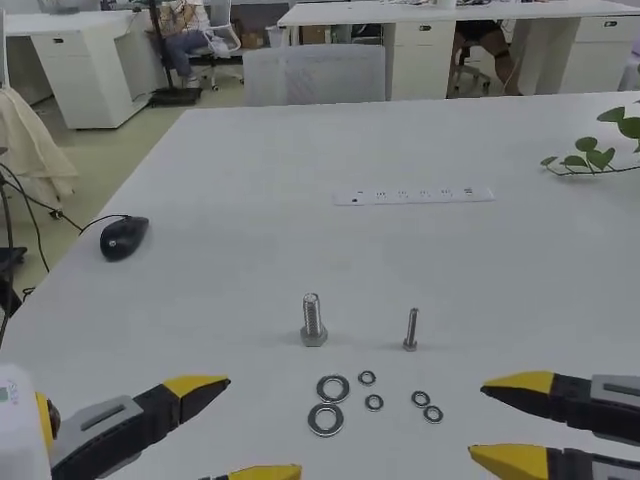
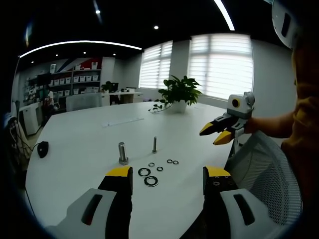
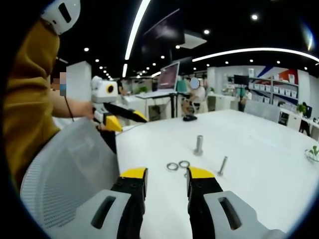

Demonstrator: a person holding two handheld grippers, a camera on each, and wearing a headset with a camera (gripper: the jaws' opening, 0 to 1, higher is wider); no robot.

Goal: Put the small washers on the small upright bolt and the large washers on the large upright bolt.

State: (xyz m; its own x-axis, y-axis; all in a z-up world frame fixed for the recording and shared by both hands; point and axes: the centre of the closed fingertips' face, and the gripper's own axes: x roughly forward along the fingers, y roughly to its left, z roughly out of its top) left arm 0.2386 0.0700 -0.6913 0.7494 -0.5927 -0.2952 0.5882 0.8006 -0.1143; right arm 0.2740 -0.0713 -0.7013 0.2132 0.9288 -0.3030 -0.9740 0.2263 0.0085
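Two large steel washers (image 1: 332,388) and four small steel washers (image 1: 374,402) lie flat on the white counter (image 1: 450,270) before the thick upright steel bolt (image 1: 313,320) and thin upright steel bolt (image 1: 411,330). The left claw (image 1: 235,430) and right claw (image 1: 485,423) hang with jaws apart, empty. Risks: a flat washer skidding off the tips; a nudge toppling the thin bolt.

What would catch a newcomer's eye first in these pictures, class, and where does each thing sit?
Two bolts stand upright on the white table, the large bolt left of the small bolt, with six loose washers lying flat just in front of them. The yellow-tipped left gripper and right gripper flank the washers, both open, at the head view's lower edge.
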